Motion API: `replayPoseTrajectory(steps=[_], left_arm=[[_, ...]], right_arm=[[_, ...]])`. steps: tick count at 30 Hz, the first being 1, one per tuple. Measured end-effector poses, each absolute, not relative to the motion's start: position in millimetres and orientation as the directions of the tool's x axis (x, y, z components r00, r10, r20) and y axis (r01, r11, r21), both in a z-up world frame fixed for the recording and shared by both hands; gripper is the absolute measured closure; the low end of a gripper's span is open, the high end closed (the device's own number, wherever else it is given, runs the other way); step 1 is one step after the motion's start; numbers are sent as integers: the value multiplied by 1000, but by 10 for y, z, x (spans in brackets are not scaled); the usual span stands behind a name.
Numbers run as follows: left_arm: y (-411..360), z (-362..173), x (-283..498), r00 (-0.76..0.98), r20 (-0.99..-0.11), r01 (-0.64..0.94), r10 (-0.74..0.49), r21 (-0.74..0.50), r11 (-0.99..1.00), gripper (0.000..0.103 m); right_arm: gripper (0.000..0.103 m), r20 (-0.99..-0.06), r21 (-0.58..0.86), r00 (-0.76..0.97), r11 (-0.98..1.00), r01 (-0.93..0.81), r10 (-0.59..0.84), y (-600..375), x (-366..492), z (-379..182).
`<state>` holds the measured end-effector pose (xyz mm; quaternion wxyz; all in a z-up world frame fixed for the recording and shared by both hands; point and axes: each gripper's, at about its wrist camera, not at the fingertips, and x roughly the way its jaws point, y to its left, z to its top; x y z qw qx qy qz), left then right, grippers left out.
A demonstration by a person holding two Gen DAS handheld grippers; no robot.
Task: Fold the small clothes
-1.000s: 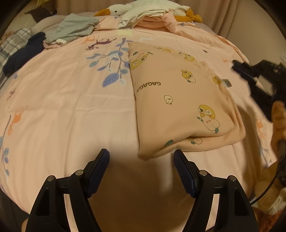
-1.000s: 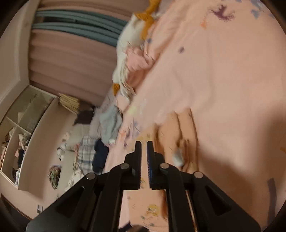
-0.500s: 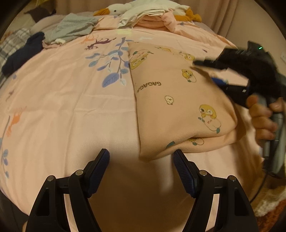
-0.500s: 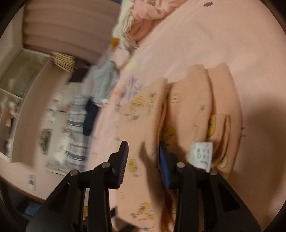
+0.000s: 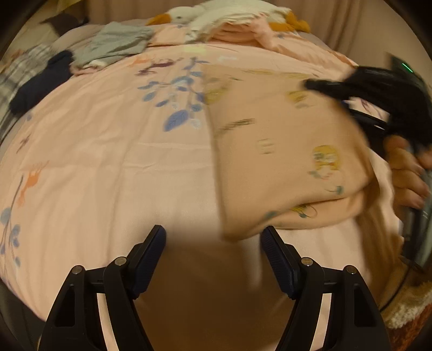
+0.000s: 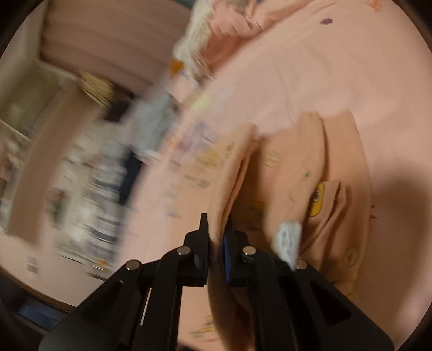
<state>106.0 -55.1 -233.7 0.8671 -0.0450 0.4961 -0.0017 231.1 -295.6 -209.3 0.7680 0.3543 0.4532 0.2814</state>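
Observation:
A folded peach garment with yellow duck prints lies on the pink bedspread, right of centre. My left gripper is open and empty, just short of the garment's near corner. My right gripper is shut on a folded edge of the peach garment; a white care label hangs beside it. In the left wrist view the right gripper sits at the garment's right edge, blurred by motion.
A pile of unfolded clothes and a white goose plush lie at the far end of the bed. A grey garment, a dark navy one and a plaid one lie at the far left.
My right gripper came down onto the garment's right edge, opened, then closed on a fold of it. The garment's right side has lifted. My left gripper has stayed open and still.

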Motion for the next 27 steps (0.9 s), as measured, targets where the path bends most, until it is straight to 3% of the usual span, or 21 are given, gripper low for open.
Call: replayPoseTrajectory(steps=[6,10,12,14,17,19,22,25,27], left_arm=[[-502,-2367,1075,503,-864,-106,-17,-82,991,29],[-640,-2381,1084,514,-856,-76,61,25,997,29],[-639,-2348,1074,499,-864,-72,75,45,996,29],[-551,-2256,1055,484,-874,-74,39,4,997,29],[-337,-1956,881,568,-819,-95,-78,-160,982,30],[-304,-1762,796,647,-755,-89,-107,-213,973,30],[-514,-1680,975,724,-669,12,-165,-227,974,30],[-766,-2032,1312,580,-780,88,-235,-228,970,42],[-800,-2403,1388,470,-846,60,-251,-253,966,42]], right_arm=[[94,-375,857,570,508,-88,731,-3471,2023,-1930],[90,-609,748,516,653,122,602,-3643,1940,-2249],[85,-622,746,514,647,159,590,-3704,1897,-2386],[73,-648,711,530,683,166,547,-3741,1842,-2250],[73,-715,527,609,837,147,343,-3672,1673,-1759],[73,-663,501,667,864,60,338,-3592,1563,-1484],[71,-569,629,636,774,-73,522,-3405,1587,-1442],[73,-572,699,532,710,-83,625,-3193,1754,-1705],[85,-744,580,420,814,22,519,-3084,1820,-2021]])
